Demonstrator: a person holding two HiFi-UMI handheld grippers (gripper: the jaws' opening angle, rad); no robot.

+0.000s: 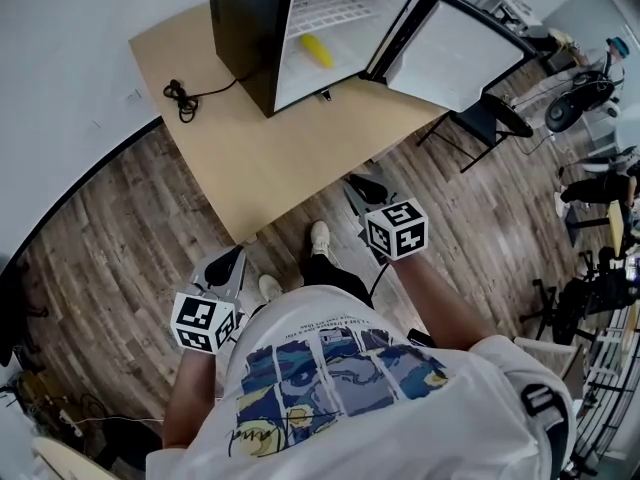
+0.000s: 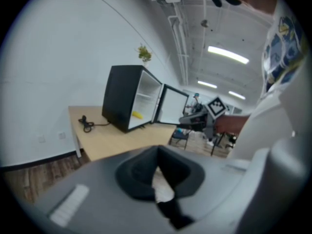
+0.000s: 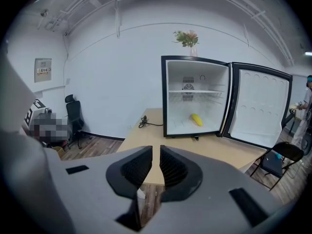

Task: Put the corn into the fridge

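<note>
The yellow corn (image 1: 318, 50) lies on the floor of the open black mini fridge (image 1: 240, 18), which stands on the wooden table (image 1: 260, 158). It also shows as the corn (image 3: 196, 120) in the right gripper view and, small, as the corn (image 2: 137, 114) in the left gripper view. The fridge door (image 1: 455, 53) is swung wide to the right. Both grippers hang well back from the table, near the person's body. My left gripper (image 1: 228, 266) has its jaws together, empty. My right gripper (image 3: 156, 155) holds nothing; only a narrow slit shows between its pads.
A coiled black cable (image 1: 180, 98) lies on the table left of the fridge. A black folding chair (image 1: 490, 118) stands beside the open door. An office chair (image 3: 74, 116) sits by the far wall. The person's shoes (image 1: 320, 236) are on the wood floor before the table.
</note>
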